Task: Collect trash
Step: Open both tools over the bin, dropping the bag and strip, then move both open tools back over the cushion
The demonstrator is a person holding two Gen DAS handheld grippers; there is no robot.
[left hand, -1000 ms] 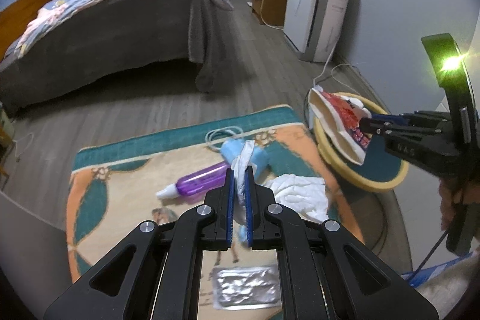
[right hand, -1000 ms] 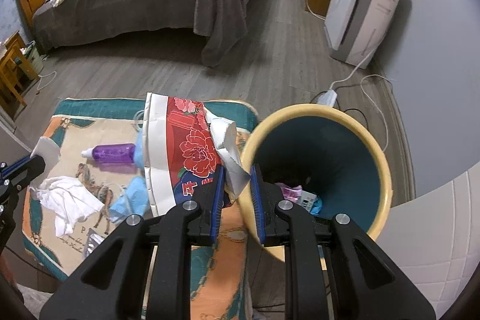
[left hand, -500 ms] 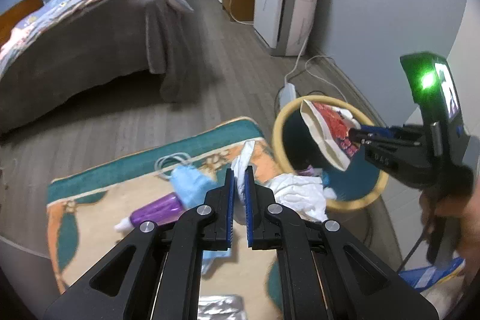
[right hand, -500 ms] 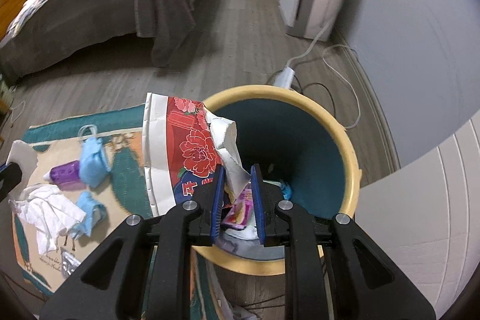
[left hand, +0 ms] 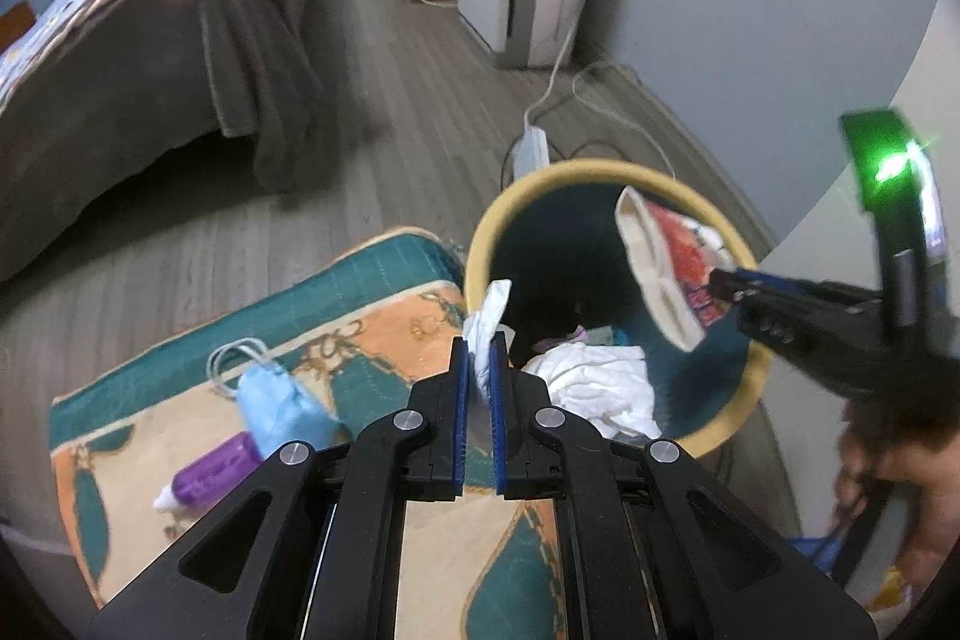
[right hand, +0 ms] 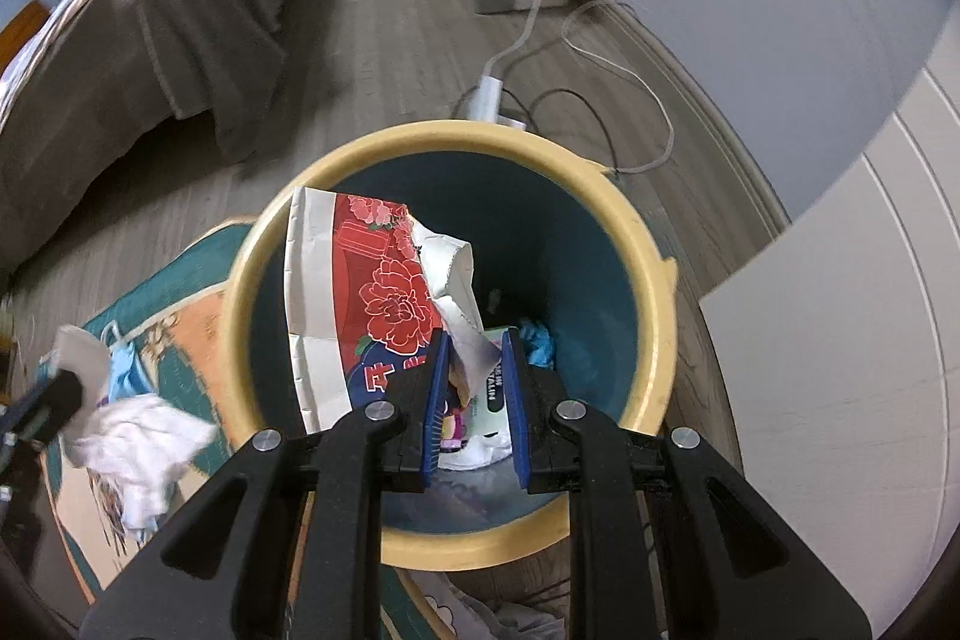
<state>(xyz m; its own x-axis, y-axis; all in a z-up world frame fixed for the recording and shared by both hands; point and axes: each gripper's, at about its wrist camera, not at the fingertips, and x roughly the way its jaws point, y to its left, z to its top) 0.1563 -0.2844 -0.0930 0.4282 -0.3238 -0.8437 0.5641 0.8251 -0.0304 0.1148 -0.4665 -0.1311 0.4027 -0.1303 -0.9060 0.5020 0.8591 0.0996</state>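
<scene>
Bin (right hand: 651, 292) mouth was open at far/right side; red floral wrapper (right hand: 384, 292) blocked its left half. Rug (left hand: 384, 340) cluttered w/ mask (left hand: 276, 400), purple bottle (left hand: 210, 478); wood floor (left hand: 372, 112) beyond free.

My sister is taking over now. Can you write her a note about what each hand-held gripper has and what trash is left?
Left hand-held gripper: shut on a white tissue, near the bin.
Right hand-held gripper: shut on a red flowered wrapper, over the bin's opening.
Done: some trash is already in the bin.
Left: drop both pieces, then the blue mask and purple bottle on the rug.
</scene>
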